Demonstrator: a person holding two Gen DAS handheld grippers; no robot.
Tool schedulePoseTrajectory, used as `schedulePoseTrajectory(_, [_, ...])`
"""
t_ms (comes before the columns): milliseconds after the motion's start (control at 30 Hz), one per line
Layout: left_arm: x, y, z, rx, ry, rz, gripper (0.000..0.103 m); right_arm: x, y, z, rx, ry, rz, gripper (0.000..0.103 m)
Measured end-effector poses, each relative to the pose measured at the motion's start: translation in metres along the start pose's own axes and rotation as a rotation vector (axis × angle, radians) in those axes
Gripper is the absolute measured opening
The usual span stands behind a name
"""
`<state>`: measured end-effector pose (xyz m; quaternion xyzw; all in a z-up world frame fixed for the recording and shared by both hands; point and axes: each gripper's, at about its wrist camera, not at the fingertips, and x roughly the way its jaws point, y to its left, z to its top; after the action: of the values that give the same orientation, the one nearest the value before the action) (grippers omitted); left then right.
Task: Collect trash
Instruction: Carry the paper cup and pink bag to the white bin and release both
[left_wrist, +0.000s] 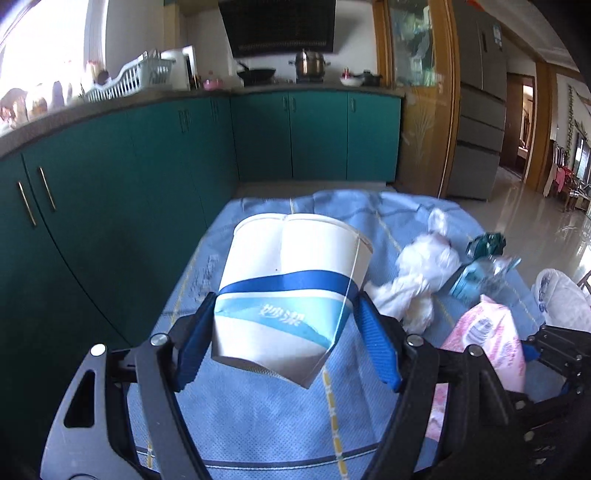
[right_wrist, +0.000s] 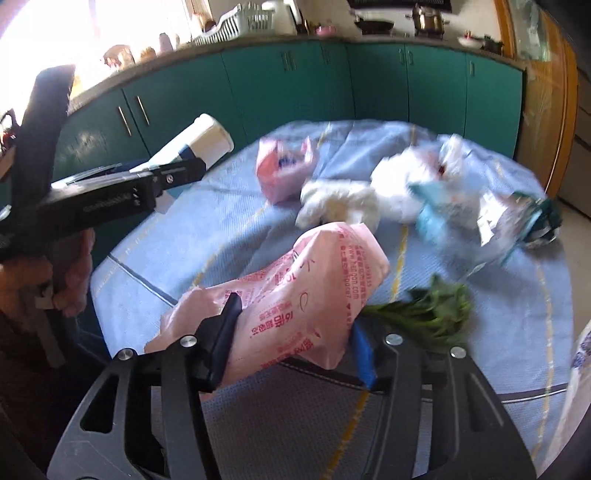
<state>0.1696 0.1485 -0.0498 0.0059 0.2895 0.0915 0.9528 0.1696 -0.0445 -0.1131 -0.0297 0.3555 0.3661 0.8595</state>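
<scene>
My left gripper (left_wrist: 284, 325) is shut on a dented white paper cup (left_wrist: 291, 280) with a blue band, its blue pads pressing on the cup's lower sides. The cup hangs tilted above the blue cloth. In the right wrist view the same cup (right_wrist: 207, 140) sticks out at the upper left. My right gripper (right_wrist: 295, 332) is shut on a pink printed packet (right_wrist: 306, 291), which bulges between its fingers just above the table. In the left wrist view that packet (left_wrist: 487, 339) shows at the lower right.
On the blue tablecloth (right_wrist: 184, 236) lie a second pink bag (right_wrist: 284, 166), crumpled white tissue (right_wrist: 340, 203), a white plastic bag (right_wrist: 402, 184), a clear bottle with a teal label (right_wrist: 517, 221) and green leaves (right_wrist: 439, 310). Teal cabinets (left_wrist: 147, 166) stand close behind. A hand (right_wrist: 70, 280) holds the left gripper.
</scene>
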Motion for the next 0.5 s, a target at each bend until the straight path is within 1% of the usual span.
schedulePoseTrajectory(67, [-0.010, -0.009, 0.005, 0.001, -0.049, -0.001, 0.074, -0.018, -0.008, 0.002, 0.014, -0.055, -0.010, 0.054])
schedulePoseTrajectory(100, [-0.014, -0.013, 0.008, -0.001, -0.063, -0.016, 0.075, -0.029, -0.013, 0.002, 0.020, -0.086, -0.026, 0.054])
schedulePoseTrajectory(167, [-0.019, -0.025, 0.011, 0.000, -0.073, -0.061, 0.075, -0.050, -0.024, 0.003, 0.020, -0.147, -0.098, 0.054])
schedulePoseTrajectory(233, [-0.020, -0.043, 0.013, 0.021, -0.073, -0.093, 0.075, -0.073, -0.041, 0.002, 0.047, -0.198, -0.149, 0.054])
schedulePoseTrajectory(300, [-0.020, -0.061, 0.015, 0.041, -0.073, -0.118, 0.075, -0.094, -0.059, -0.001, 0.083, -0.236, -0.196, 0.054])
schedulePoseTrajectory(333, [-0.022, -0.073, 0.016, 0.055, -0.073, -0.143, 0.075, -0.105, -0.070, -0.004, 0.102, -0.253, -0.229, 0.054])
schedulePoseTrajectory(500, [-0.027, -0.126, 0.016, 0.105, -0.076, -0.227, 0.075, -0.147, -0.121, -0.025, 0.208, -0.298, -0.347, 0.054])
